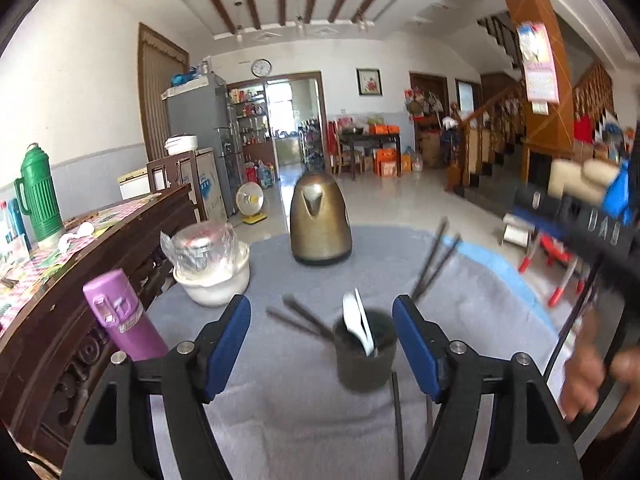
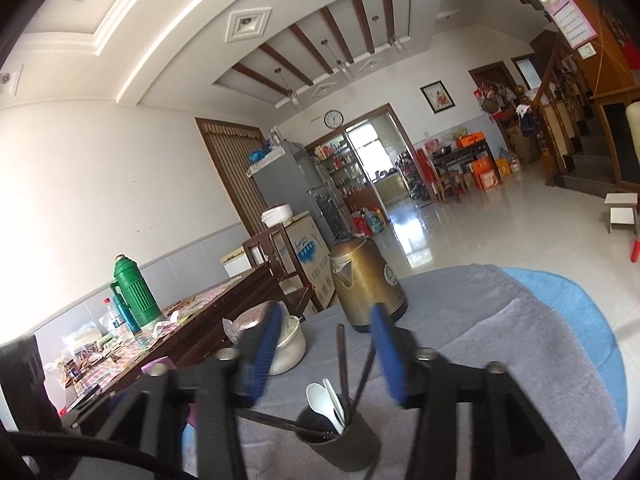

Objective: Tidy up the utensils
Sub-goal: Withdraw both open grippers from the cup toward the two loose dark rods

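Dark cup (image 1: 366, 350) standing on the grey-clothed table (image 1: 280, 380), well inside its far edge, holding white spoons (image 1: 358, 320) and dark chopsticks (image 1: 432, 264). Left gripper (image 1: 321, 350) spread wide around cup, pads clear. Right gripper (image 2: 326, 354) half spread, empty, above cup. Gold kettle (image 1: 320, 220) near far edge

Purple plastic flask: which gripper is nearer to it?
Left. The left gripper sits just right of the purple flask; the right gripper hangs far to its right.

Chopsticks (image 1: 434, 258) motion-blurred; right tool (image 1: 592, 216) blurred, cut by edge.
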The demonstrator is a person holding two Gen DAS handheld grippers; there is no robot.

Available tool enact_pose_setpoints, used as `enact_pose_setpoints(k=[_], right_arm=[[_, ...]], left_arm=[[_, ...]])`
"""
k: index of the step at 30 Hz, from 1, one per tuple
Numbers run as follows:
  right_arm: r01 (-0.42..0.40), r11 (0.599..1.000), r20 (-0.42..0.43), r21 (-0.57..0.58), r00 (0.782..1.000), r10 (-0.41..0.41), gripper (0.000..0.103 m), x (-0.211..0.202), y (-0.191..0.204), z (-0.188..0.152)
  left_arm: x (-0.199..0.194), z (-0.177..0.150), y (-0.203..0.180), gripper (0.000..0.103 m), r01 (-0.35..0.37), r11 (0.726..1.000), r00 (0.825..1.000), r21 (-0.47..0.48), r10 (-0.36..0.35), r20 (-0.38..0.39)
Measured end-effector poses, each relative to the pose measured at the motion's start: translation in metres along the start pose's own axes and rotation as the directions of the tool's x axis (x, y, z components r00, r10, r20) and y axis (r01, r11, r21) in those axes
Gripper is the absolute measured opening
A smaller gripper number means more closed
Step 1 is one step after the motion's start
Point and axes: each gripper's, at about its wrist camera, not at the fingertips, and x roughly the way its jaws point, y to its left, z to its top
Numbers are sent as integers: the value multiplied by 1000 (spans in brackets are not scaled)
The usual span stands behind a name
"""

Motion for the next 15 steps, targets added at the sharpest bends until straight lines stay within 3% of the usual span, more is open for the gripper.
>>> enact_pose_setpoints(k=[4,8,15], right_arm=[[-2,1000,-24,-6,1000,1,54,-19,-14,-7],[33,999,-95,-19,995,-35,54,-26,-29,-26],[102,994,-256,45,963,-88,54,-34,-72,-74]], left_arm=[[-3,-30,-13,75,8,999,997,47,-5,-74],[4,-61,-16,75,16,999,982,37,-9,-190],[14,-76,-13,75,-11,1000,956,-11,8,-292]])
